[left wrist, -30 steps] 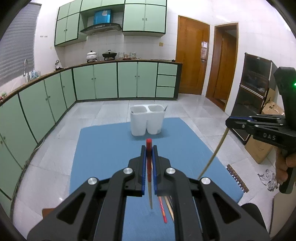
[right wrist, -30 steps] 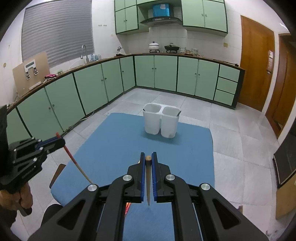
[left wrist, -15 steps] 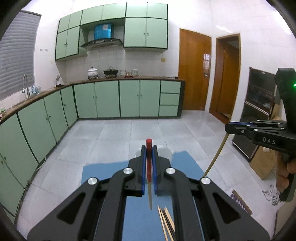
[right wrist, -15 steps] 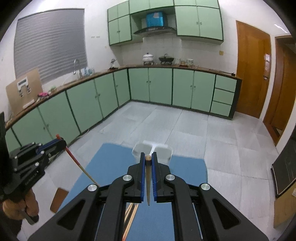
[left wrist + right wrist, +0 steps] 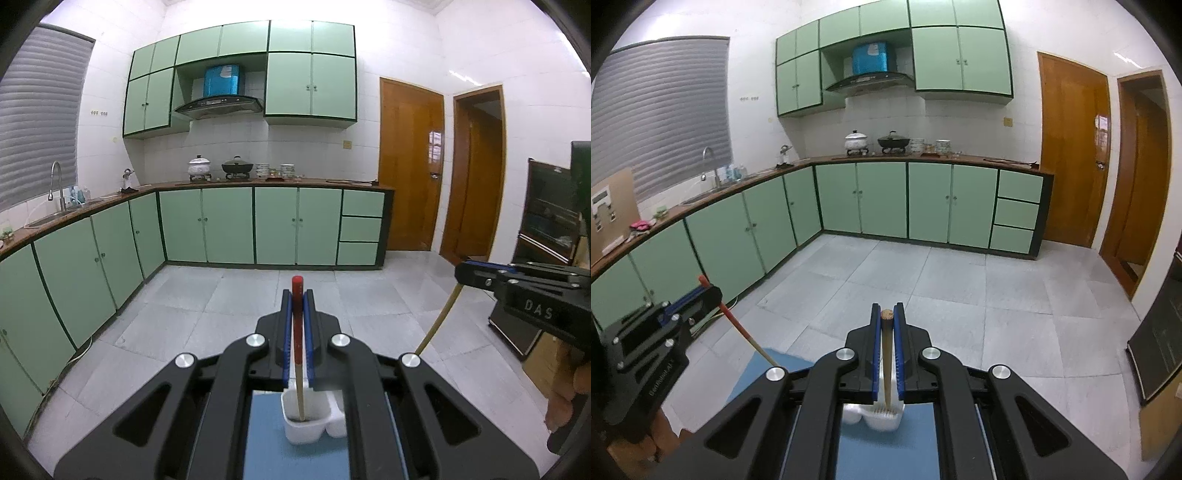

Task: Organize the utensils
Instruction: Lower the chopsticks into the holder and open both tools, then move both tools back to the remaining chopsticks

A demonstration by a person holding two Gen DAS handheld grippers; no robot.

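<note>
Lettering "DAS" is read on the right gripper [image 5: 466,274] only in the left wrist view; faint writing on the left gripper [image 5: 711,295] in the right wrist view cannot be made out. A red-topped chopstick [image 5: 297,325] is pinched in the left gripper [image 5: 297,295], its tip seen inside the left cup of the white holder [image 5: 314,421] on the blue mat [image 5: 266,450]. A plain wooden chopstick [image 5: 886,354] is pinched in the right gripper [image 5: 887,308], over the holder's other cup.

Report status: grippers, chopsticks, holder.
Left hand-held gripper shut on red-topped chopstick. Right hand-held gripper shut on plain wooden chopstick. Both tips over white two-compartment holder. Nothing in the way.
</note>
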